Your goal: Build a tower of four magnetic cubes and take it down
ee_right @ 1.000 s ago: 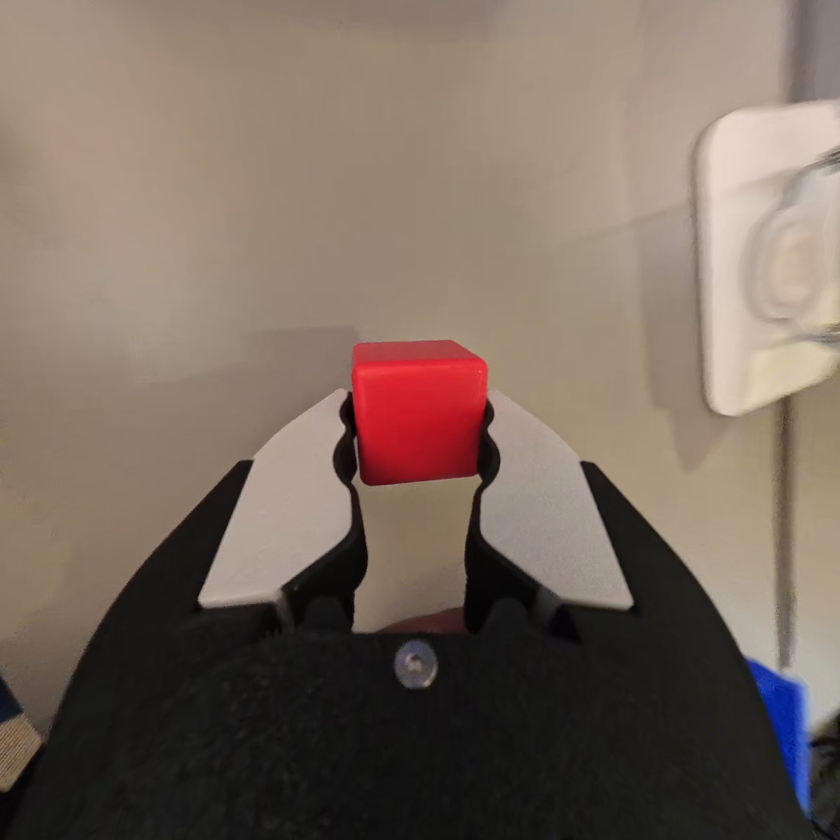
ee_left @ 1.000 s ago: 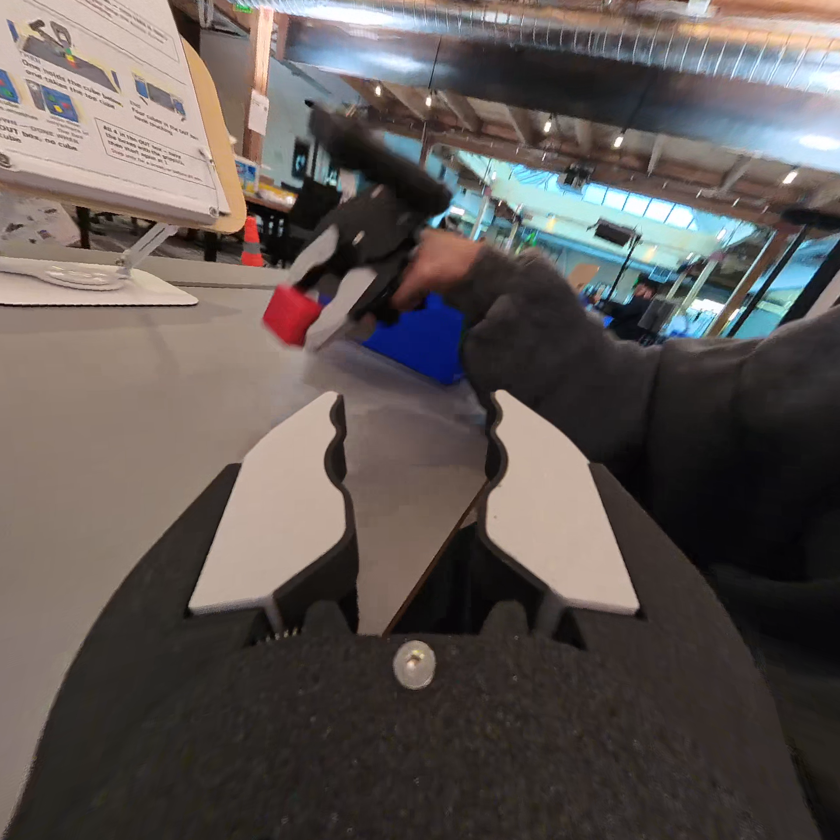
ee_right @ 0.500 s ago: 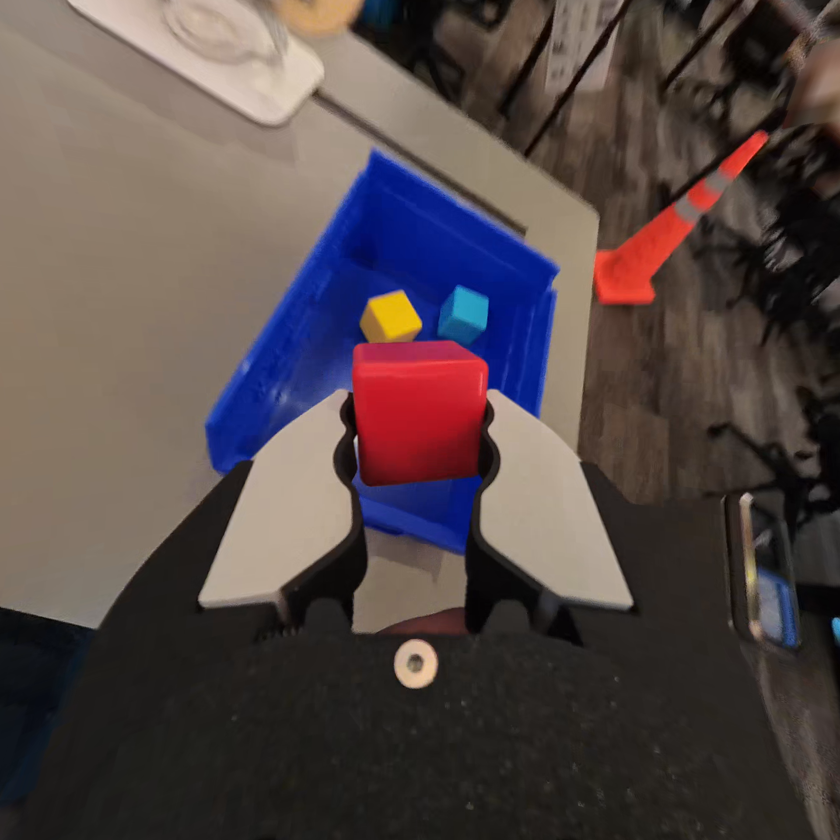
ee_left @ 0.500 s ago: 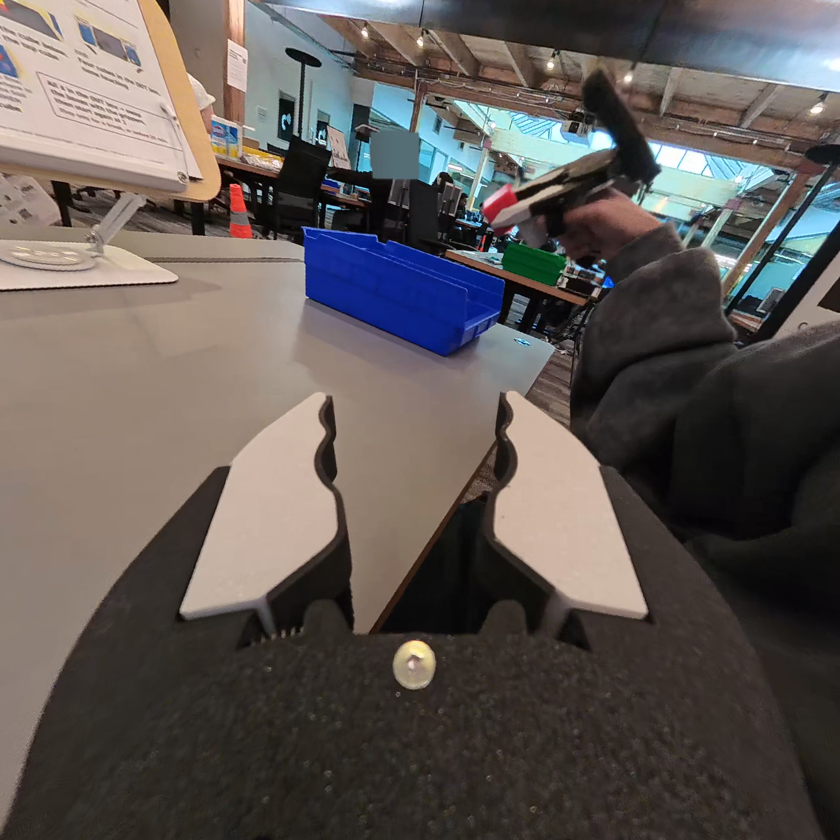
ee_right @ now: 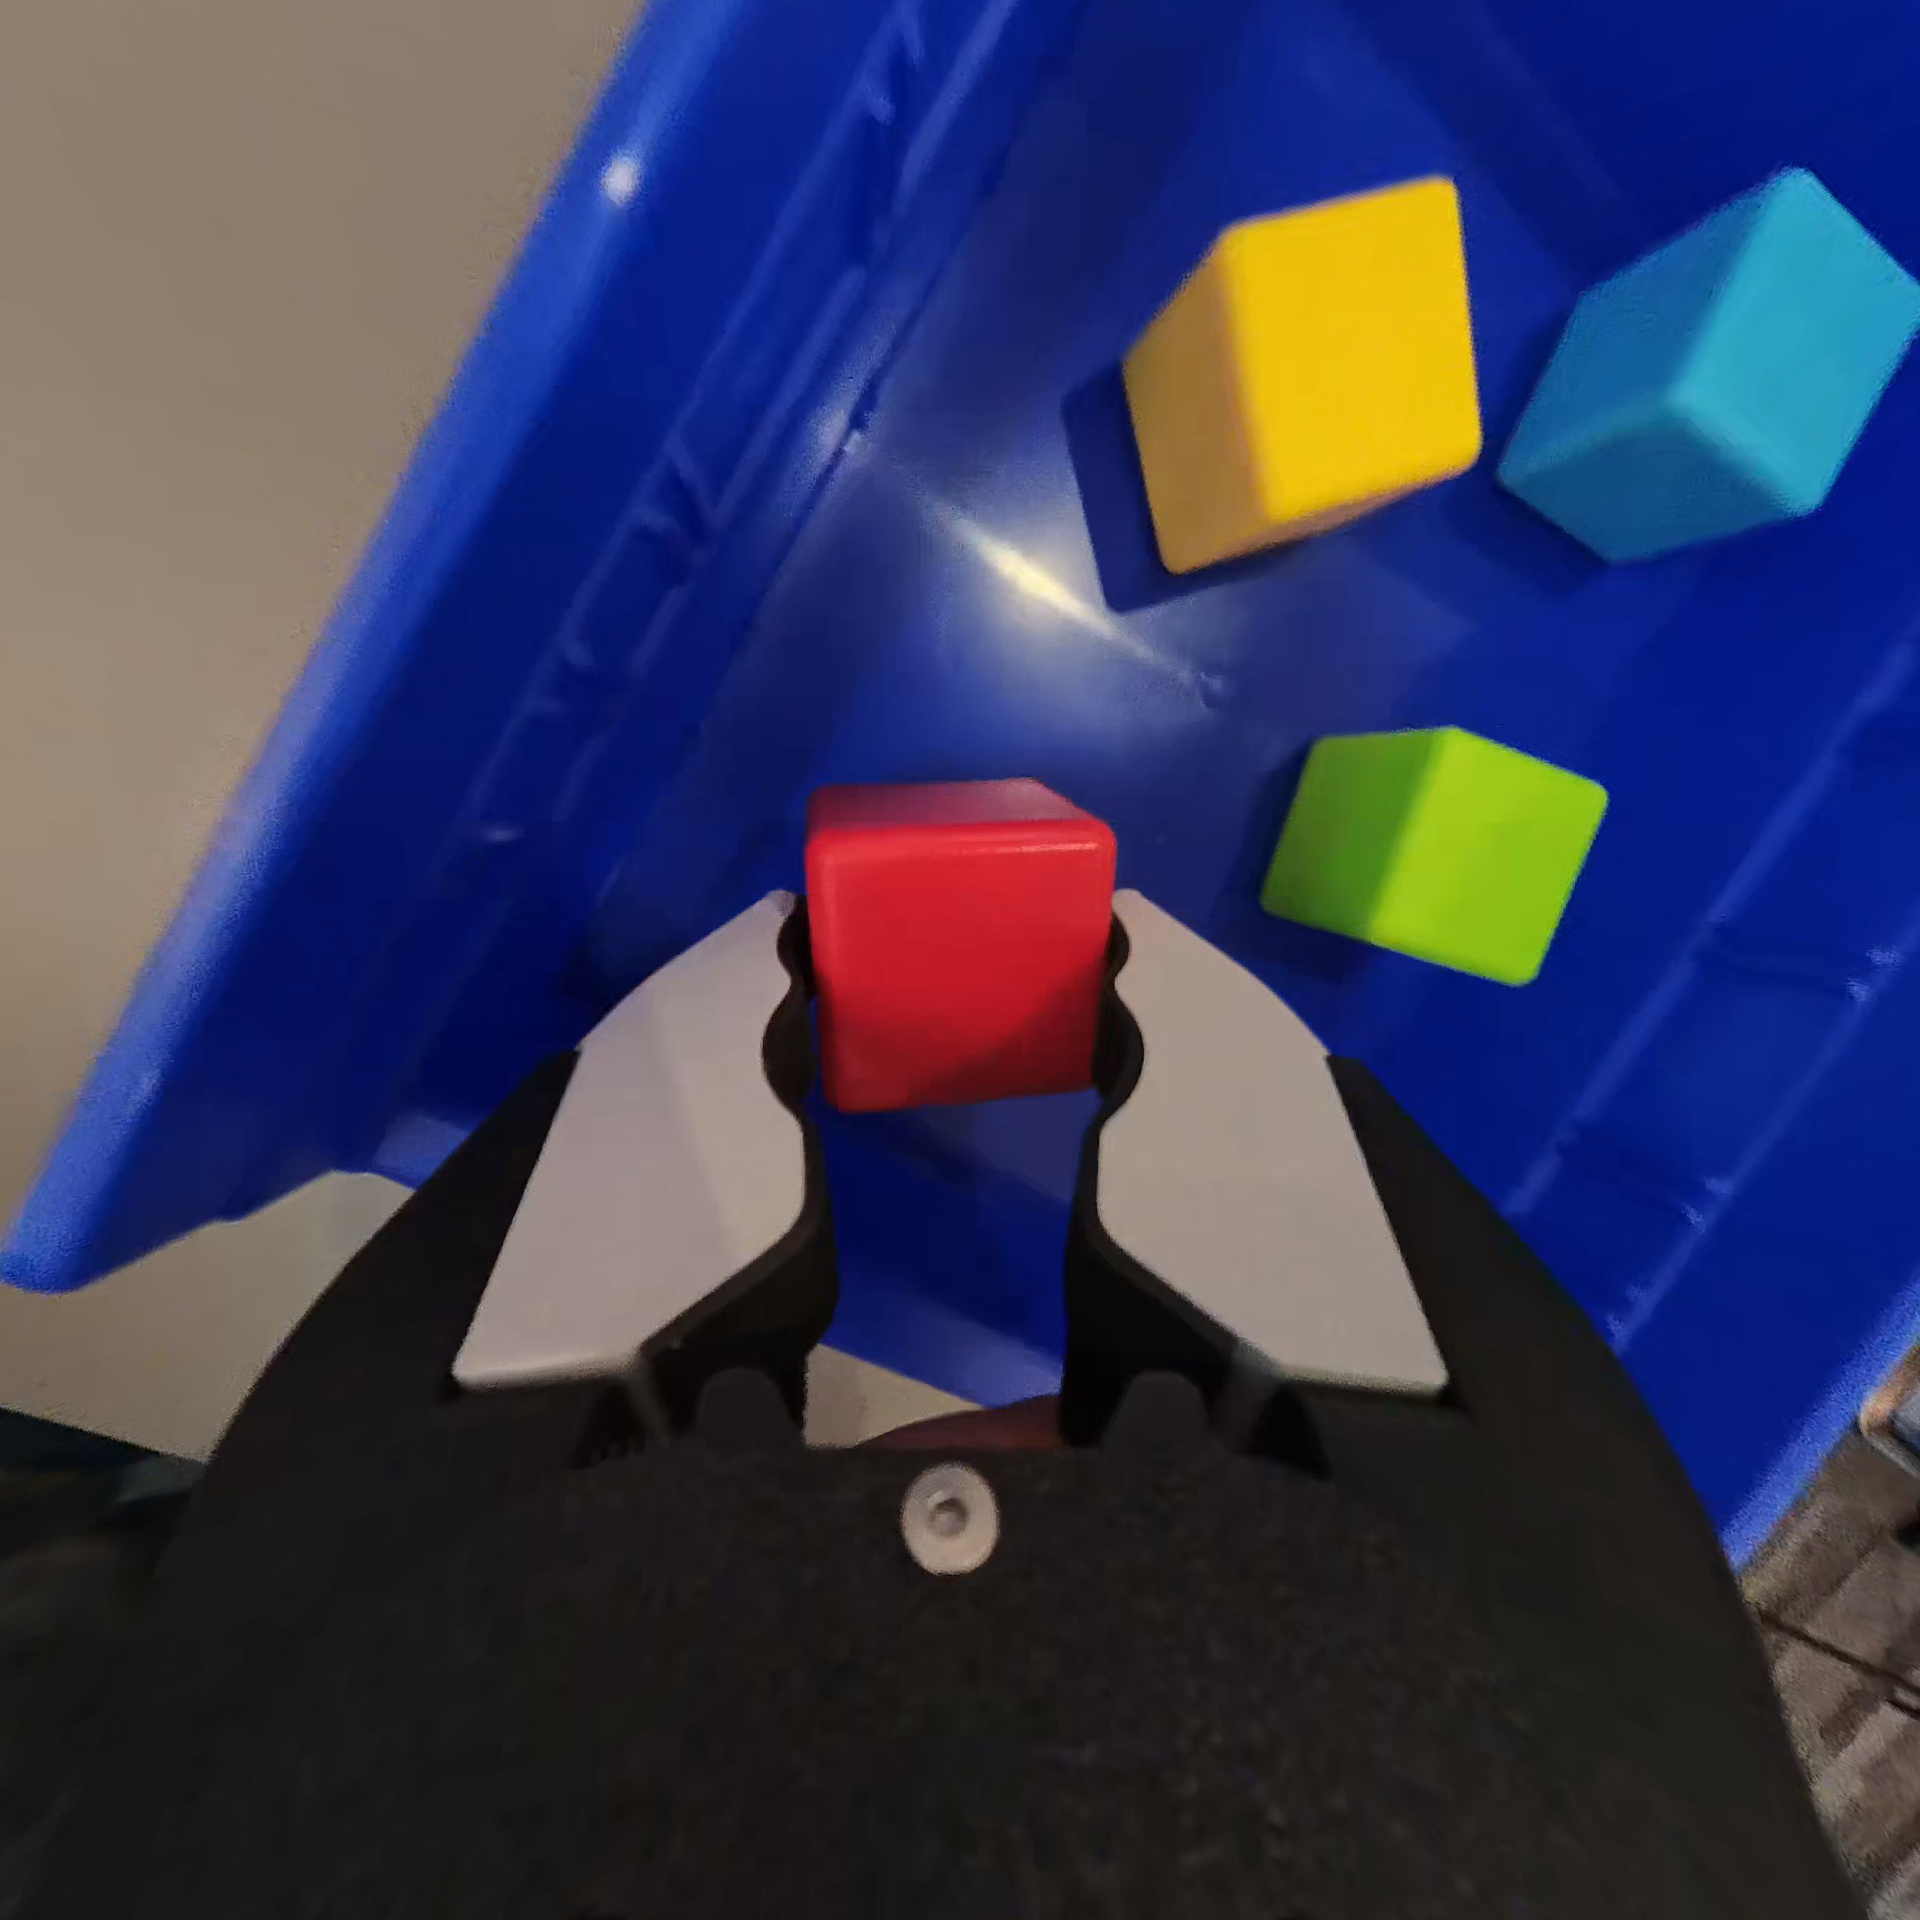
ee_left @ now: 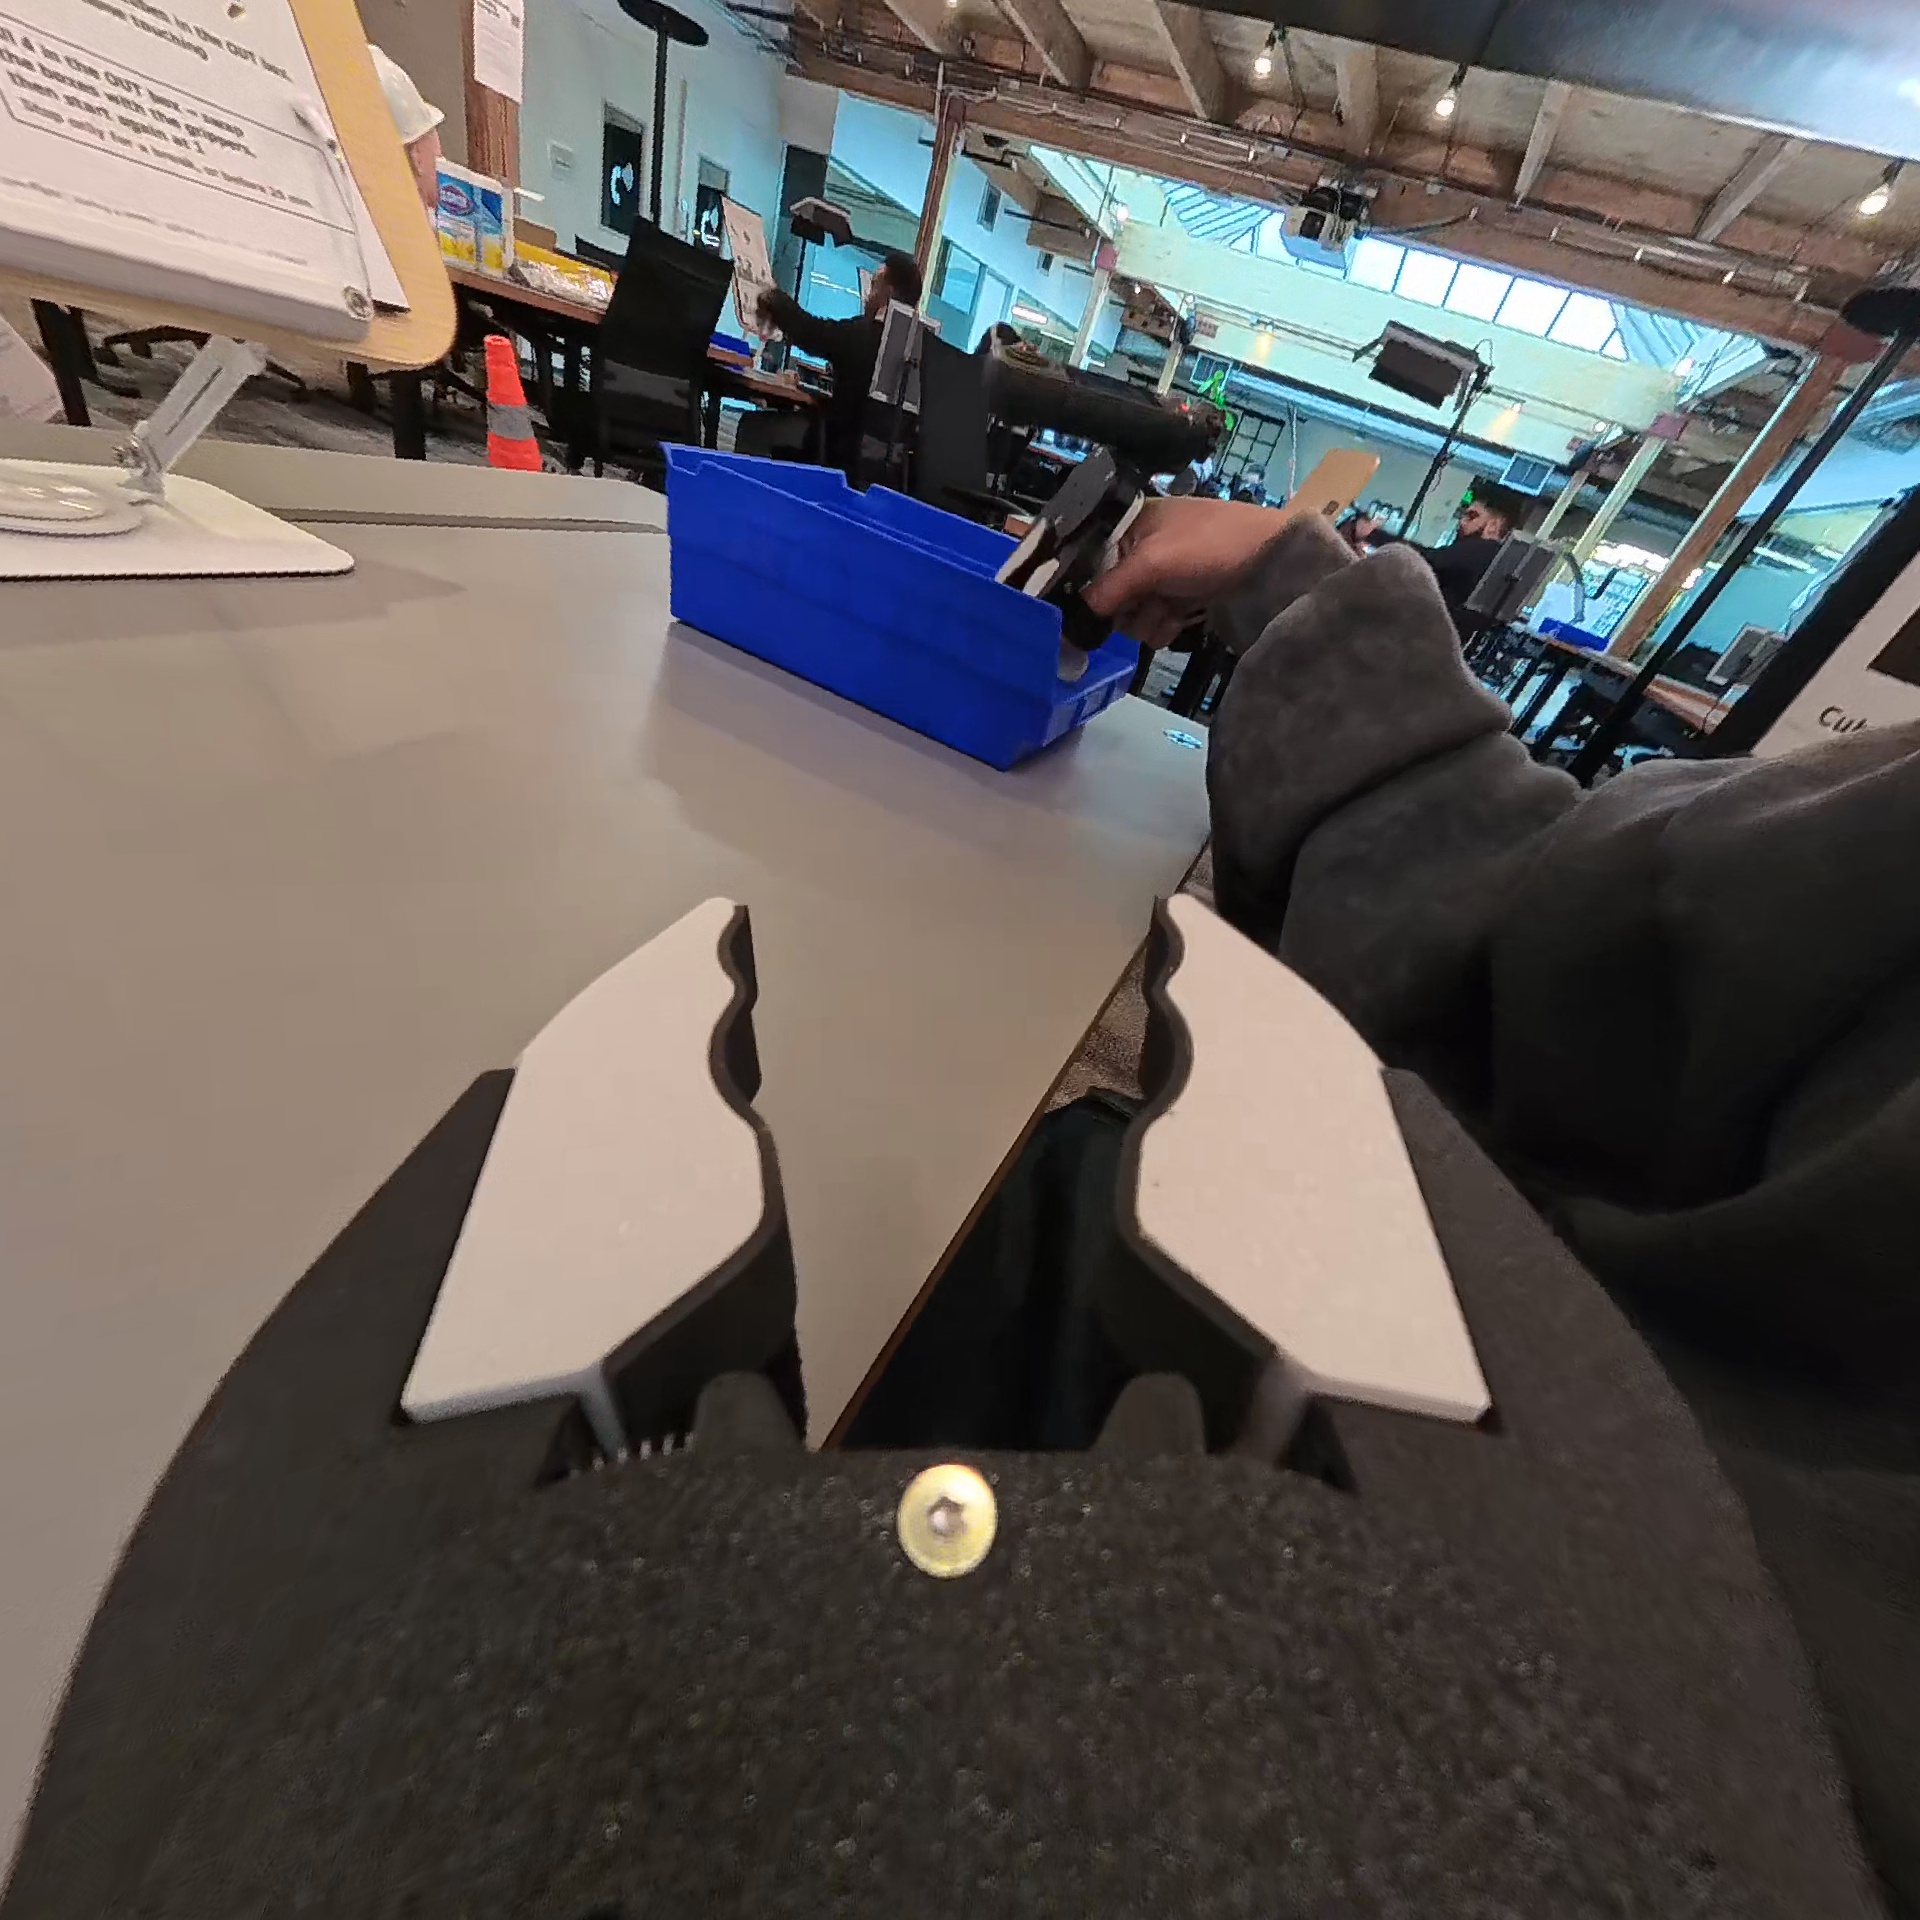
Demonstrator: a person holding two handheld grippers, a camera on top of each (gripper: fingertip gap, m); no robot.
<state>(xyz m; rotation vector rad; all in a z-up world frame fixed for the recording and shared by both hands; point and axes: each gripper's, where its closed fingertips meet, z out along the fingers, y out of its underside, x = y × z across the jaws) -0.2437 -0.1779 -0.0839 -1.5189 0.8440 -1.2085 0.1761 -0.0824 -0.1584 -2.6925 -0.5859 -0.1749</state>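
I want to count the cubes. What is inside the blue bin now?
Three loose cubes lie on the floor of the bin: yellow, cyan, green. The right gripper holds a red cube over it. The gripper hides the bin's near end.

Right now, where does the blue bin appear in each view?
Left wrist view: blue bin at centre, upper half, on the grey table.
Right wrist view: it fills the upper right, seen from above.
Shared landmark: the right gripper, reaching into the bin.
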